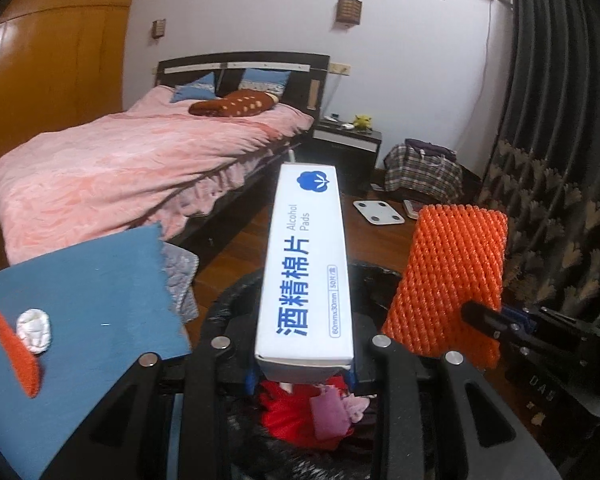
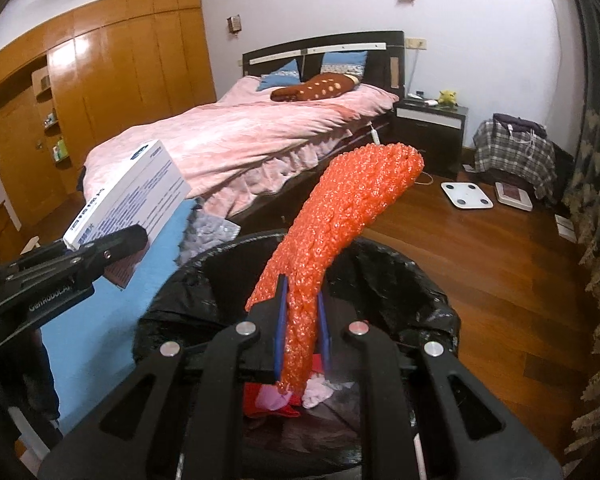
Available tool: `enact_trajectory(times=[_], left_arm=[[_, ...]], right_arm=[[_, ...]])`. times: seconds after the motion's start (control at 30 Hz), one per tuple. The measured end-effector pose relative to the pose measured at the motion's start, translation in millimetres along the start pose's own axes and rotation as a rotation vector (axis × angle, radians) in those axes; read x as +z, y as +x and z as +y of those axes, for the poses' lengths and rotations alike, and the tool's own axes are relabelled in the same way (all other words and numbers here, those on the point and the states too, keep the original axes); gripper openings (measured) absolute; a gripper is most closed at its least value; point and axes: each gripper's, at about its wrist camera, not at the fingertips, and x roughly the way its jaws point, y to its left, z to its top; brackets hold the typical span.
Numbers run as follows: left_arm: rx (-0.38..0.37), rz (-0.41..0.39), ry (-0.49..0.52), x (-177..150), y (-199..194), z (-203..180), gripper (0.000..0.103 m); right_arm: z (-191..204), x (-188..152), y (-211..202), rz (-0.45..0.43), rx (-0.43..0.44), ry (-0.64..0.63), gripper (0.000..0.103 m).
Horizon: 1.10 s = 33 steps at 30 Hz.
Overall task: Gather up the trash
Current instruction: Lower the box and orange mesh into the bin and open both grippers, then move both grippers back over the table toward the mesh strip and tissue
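My left gripper (image 1: 305,376) is shut on a long white alcohol pads box (image 1: 306,264) that sticks out forward over the black-lined trash bin (image 1: 374,280). In the right wrist view that box (image 2: 132,196) hangs at the left, above the bin's edge. My right gripper (image 2: 302,336) is shut on an orange foam net sleeve (image 2: 340,216), which stands up and bends right over the bin (image 2: 412,292). The same sleeve (image 1: 448,280) shows at the right in the left wrist view. Red and pink scraps (image 1: 312,408) lie inside the bin.
A blue mat (image 1: 80,320) left of the bin carries a crumpled white wad (image 1: 35,330) and an orange scrap (image 1: 16,350). Behind stand a pink bed (image 2: 240,140), a nightstand (image 2: 430,124), a plaid bag (image 2: 512,148) and a white scale (image 2: 466,195) on the wooden floor.
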Motion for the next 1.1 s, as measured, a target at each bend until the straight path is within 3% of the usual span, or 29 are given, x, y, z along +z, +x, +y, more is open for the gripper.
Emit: enact_trajectory(times=[0.1,0.2,0.27,0.53,0.8,1.1], left_arm=[[-0.032,0.021,0.004,0.6,10.8,-3.6,0.034],[-0.044,0.027,-0.005,1.0,15.2,-4.3,0.048],[-0.037,0.029,-0.014,-0.1,14.7,-0.5,0.054],[0.063,0.013,-0.059,-7.2,-3.4,39.4,0.081],[0.232,-0.025,-0.087,-20.3,-44.4,95.9,0.091],[0.416,-0.04,-0.163,-40.6,-89.1,171.0,0.092]], right_arm=[[-8.5,-2.1,4.8,0.014,-0.013,0.004,0.016],[-14.7,-6.9,8.9,0.029,-0.024,0.016,0.02],[-17.9,-9.1,10.3,0.034,-0.035,0.026,0.037],[-15.8,-12.7,6.2,0.015,-0.06,0.048,0.091],[17.2,2.6,4.0,-0.013,0.009,0.029,0.094],[102.9,20.9,28.7,-0.006,0.143,-0.064,0.095]])
